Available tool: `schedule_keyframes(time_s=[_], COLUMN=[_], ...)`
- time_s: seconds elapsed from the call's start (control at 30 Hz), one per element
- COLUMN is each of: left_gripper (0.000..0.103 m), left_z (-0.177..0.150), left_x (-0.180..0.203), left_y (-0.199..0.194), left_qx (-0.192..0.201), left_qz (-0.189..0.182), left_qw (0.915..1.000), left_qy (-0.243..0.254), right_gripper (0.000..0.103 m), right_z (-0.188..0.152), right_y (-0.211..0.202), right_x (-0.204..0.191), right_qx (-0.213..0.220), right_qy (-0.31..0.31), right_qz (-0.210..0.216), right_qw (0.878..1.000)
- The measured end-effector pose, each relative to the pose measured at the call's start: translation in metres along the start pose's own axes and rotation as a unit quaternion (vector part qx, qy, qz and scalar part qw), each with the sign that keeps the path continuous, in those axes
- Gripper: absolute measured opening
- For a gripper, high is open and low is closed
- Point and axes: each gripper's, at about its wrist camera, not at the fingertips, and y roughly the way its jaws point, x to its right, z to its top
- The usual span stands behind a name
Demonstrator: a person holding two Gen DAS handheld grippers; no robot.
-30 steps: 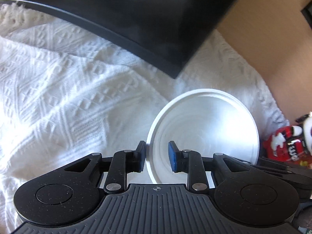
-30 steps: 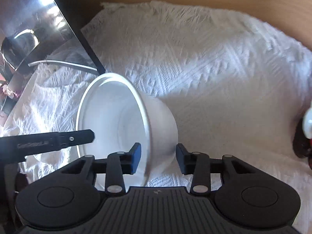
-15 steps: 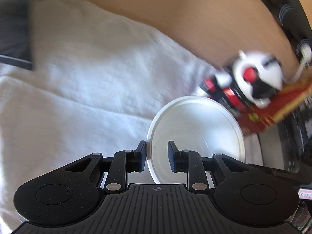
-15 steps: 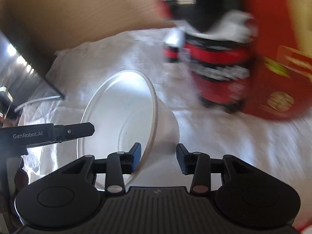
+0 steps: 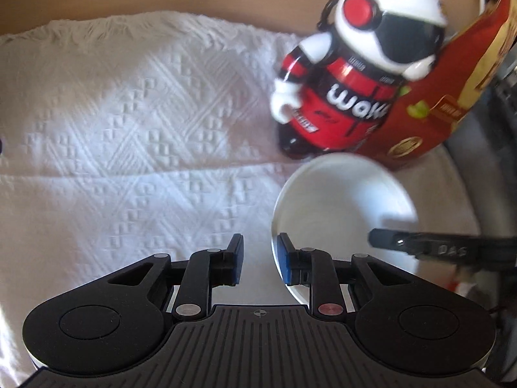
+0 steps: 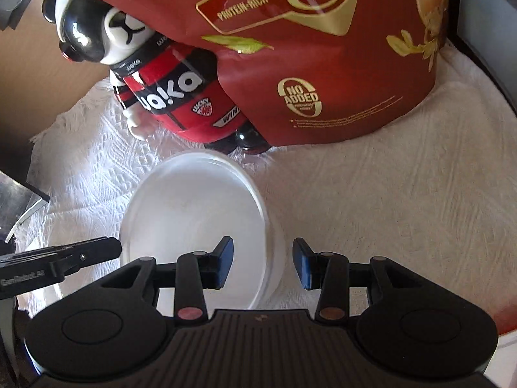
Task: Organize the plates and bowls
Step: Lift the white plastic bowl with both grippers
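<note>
The left gripper [image 5: 260, 262] is clenched on the near edge of the white plate [image 5: 342, 213]. One pad is inside the rim, and the shaded smooth band between the pads seems to be the plate's outer side. The plate hangs tilted over the white cloth [image 5: 129, 129].

The right gripper [image 6: 263, 262] grasps the white bowl [image 6: 194, 213] by its wall, one pad inside and the other outside. The bowl is also off the cloth and leans away from the camera.

Both pieces look light, stiff and smooth, so I judge that they can slip or swing in a grip at the rim. They may crack if they knock together. The rim or the upper wall is the only place thin enough for the pads to take.

Behind them a red and white toy figure [image 5: 349, 97] stands on the cloth, close to both dishes. A large red bag [image 6: 323, 64] leans over the figure.
</note>
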Motion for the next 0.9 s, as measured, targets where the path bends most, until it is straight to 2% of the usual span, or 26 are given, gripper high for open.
schedule_keyframes(time_s=[0.23,0.37,0.4,0.53,0.83,0.9], left_gripper=[0.027,0.027,0.027,0.028,0.029,0.029], left_z=[0.008,0.011,0.011,0.012,0.016,0.015], left_x=[-0.007,-0.013,-0.015,-0.016,-0.017,-0.015], left_y=[0.003,0.000,-0.001,0.004,0.009,0.006], left_qx=[0.007,-0.005,-0.007,-0.012,-0.014,-0.019], left_qz=[-0.004,-0.060,-0.061,-0.027,-0.026,-0.037], left_qw=[0.9996,0.9968,0.9965,0.9982,0.9977,0.9973], left_qy=[-0.028,-0.052,-0.056,-0.052,-0.061,-0.061], right_gripper=[0.044,0.044,0.044,0.044,0.044,0.044], right_z=[0.004,0.009,0.008,0.010,0.012,0.011], right_y=[0.016,0.022,0.021,0.025,0.027,0.027], right_x=[-0.014,-0.017,-0.016,-0.020,-0.019,-0.016], right_qx=[-0.020,-0.025,-0.025,-0.026,-0.030,-0.030], right_qy=[-0.032,-0.041,-0.041,-0.045,-0.043,-0.039], right_qz=[0.004,0.005,0.004,0.003,0.001,0.000], right_qw=[0.999,0.999,0.999,0.999,0.999,0.999])
